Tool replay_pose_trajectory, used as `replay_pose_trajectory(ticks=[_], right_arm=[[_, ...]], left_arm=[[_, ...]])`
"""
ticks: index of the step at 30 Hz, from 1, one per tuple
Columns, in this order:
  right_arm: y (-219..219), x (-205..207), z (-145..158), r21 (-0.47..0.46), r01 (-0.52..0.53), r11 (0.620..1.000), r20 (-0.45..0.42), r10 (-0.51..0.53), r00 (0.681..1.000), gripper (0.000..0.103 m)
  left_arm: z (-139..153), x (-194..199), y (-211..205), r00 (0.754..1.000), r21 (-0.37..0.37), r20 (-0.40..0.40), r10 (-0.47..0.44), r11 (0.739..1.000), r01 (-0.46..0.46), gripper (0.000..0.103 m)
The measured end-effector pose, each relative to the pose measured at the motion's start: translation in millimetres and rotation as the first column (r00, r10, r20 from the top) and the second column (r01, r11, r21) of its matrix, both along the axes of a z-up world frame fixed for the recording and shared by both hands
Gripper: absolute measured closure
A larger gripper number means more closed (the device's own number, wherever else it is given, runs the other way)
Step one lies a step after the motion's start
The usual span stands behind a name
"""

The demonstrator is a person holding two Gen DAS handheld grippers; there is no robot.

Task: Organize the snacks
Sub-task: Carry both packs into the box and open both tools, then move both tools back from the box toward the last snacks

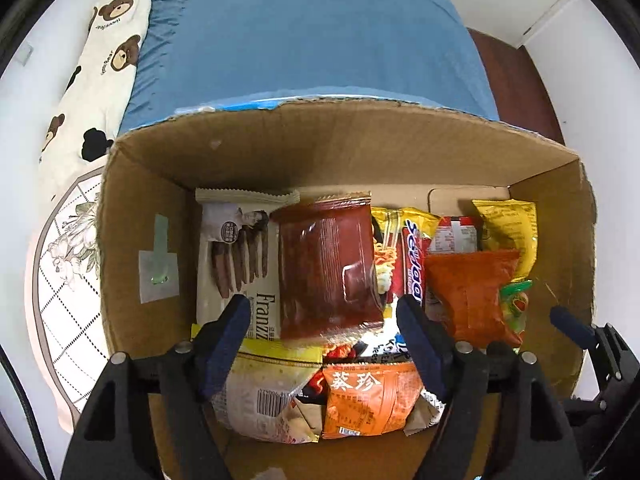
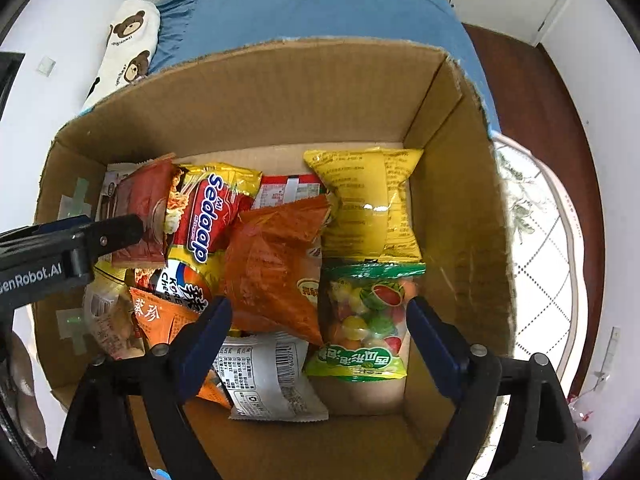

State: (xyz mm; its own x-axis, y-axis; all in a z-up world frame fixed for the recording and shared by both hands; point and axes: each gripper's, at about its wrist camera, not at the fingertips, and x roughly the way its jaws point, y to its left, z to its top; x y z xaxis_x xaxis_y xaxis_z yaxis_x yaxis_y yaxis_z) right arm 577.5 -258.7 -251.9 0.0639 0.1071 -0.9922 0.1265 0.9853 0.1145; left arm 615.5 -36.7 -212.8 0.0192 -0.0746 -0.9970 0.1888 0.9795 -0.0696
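- Your cardboard box (image 2: pixel 260 92) sits on the bed (image 2: pixel 320 4), with the bear pillow (image 2: pixel 130 40) behind it to the left.
- Inside, the biscuit pack (image 1: pixel 236 256) lies far left, the Sedaap noodle pack (image 2: pixel 208 216) just right of it.
- The crumpled chip bag (image 2: pixel 272 268) lies in the middle.
- The candy bag (image 2: pixel 368 320) lies at the right, in front of the flat packet (image 2: pixel 368 204) by the right wall.
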Motion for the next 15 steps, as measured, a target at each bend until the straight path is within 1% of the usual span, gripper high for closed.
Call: replay_pose_trajectory(ticks=[4,7,13,15], right_arm=[[-5,-7,12,0.014,0.019,1.000,0.032,-0.019,0.999,0.012],[-7,-17,28,-0.005,0.014,1.000,0.076,-0.013,0.997,0.012],[-3,-42,56,-0.039,0.009,0.999,0.162,-0.002,0.987,0.012],[1,-53,69,-0.048,0.003,0.999,0.190,0.006,0.982,0.012]], left_arm=[[15,-17,2,0.999,-0.015,0.050,-0.001,1.000,0.002,0.029],[29,-33,4,0.994,-0.016,0.106,0.003,1.000,-0.001,0.029],[54,-67,11,0.980,-0.042,0.198,0.028,0.999,-0.020,0.029],[66,-79,14,0.970,-0.041,0.241,0.037,0.999,-0.028,0.029]])
